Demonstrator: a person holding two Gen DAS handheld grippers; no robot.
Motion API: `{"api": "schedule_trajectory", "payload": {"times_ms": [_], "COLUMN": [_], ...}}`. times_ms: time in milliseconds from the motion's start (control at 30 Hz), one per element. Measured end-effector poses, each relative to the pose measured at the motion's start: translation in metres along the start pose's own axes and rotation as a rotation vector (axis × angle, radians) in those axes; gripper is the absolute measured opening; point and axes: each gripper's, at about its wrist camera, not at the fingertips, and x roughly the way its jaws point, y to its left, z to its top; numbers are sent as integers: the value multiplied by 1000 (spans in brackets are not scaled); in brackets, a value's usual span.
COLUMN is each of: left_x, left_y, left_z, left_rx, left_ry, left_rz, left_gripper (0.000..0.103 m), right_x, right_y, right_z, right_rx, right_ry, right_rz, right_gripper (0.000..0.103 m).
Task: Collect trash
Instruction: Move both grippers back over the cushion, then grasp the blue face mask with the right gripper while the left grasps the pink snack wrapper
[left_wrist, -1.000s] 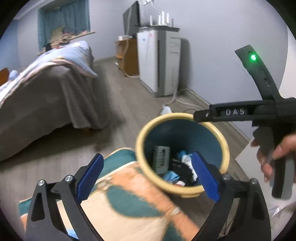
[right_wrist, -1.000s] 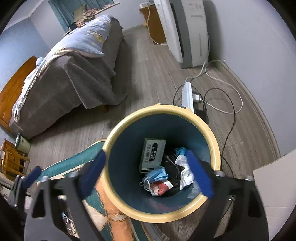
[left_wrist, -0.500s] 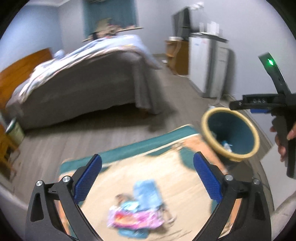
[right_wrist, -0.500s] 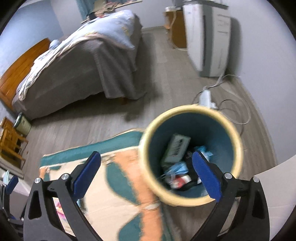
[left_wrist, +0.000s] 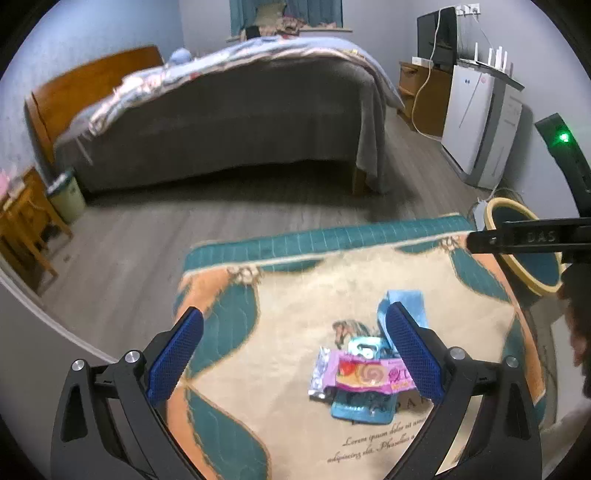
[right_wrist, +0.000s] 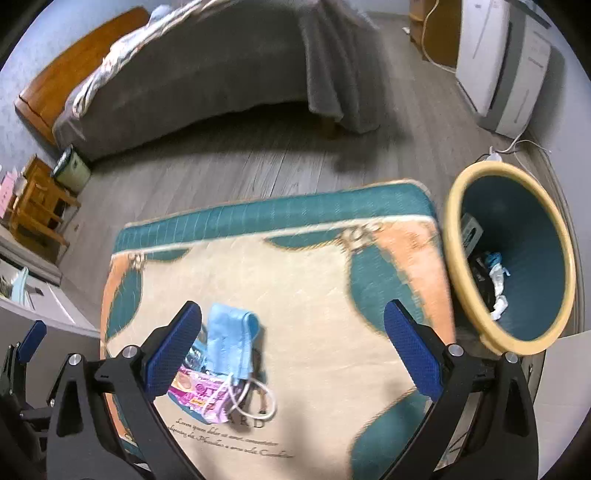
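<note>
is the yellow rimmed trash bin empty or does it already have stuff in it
Not empty. The trash bin already holds a small box and crumpled white scraps.

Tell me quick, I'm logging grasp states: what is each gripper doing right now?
Left gripper: open, holding nothing, above the wrappers on the rug.
Right gripper: open, holding nothing, near the blue face mask.

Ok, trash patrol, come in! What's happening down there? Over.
Left gripper and right gripper: jaws open, empty. Pink wrapper and blue face mask piled on rug, untouched. Bin beside rug, partly filled. Nothing in the way.
</note>
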Motion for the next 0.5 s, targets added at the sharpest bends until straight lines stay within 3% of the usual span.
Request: {"api": "schedule_trajectory", "payload": {"times_ms": [167,267,400,433,500], "left_x": [21,38,64,70,77], "left_y": [1,2,-10,-15,-22], "left_z": [-12,-21,-36,-39,-44], "left_rx": [38,19,41,61,95], "left_ry": [60,128,250,274,302], "left_rz": [1,-72,-134,-146,-163], "left_gripper": [98,95,68,66,60], "right_x": [20,36,53,58,68], "right_y": [16,26,31,32,35], "right_z": [-6,-12,-16,-17,-18], "right_rx": [16,-14,7,9,5], "right_ry": [45,78,108,121,151], "right_rz": [-8,-27,-10,-7,9], "right_gripper": [97,97,97,96,84]}}
